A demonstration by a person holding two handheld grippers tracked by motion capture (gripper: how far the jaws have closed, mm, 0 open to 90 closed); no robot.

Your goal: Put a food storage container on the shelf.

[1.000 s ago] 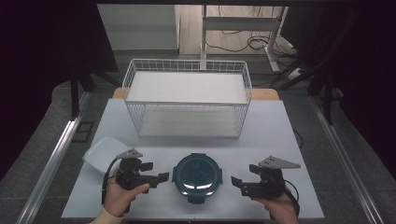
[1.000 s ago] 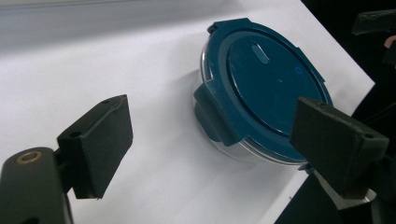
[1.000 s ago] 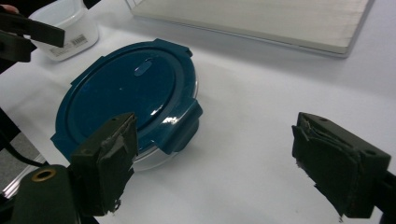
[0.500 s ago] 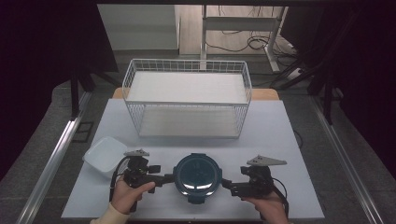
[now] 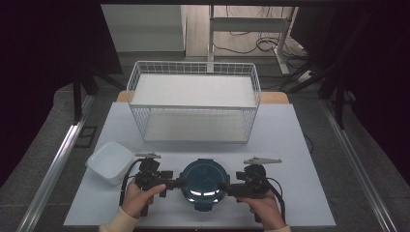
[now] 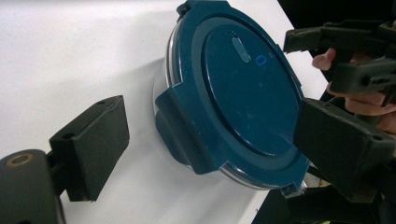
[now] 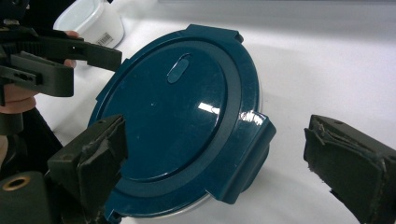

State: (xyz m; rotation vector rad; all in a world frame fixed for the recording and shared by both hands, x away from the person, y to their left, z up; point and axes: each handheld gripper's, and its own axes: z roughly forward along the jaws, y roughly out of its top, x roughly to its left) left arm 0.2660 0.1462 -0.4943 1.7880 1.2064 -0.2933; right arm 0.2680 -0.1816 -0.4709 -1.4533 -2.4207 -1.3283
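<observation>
Both claws, left (image 5: 178, 182) and right (image 5: 223, 186), stand open, flanking the round lidded container (image 5: 204, 183) at the near edge of the surface (image 5: 290, 145); right jaws have just widened. Lid on, nothing gripped yet.

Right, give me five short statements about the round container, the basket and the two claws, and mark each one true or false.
1. The dark blue lid is on the round container. True.
2. The wire basket holds the round container. False: the container stands on the table, in front of the basket.
3. The left claw is shut on the lid's side latch. False: its jaws stand open on either side of the latch, with gaps showing.
4. The right claw is open, with a lid latch between its jaws. True.
5. A white square tub sits on the table to the left of the left claw. True.
</observation>
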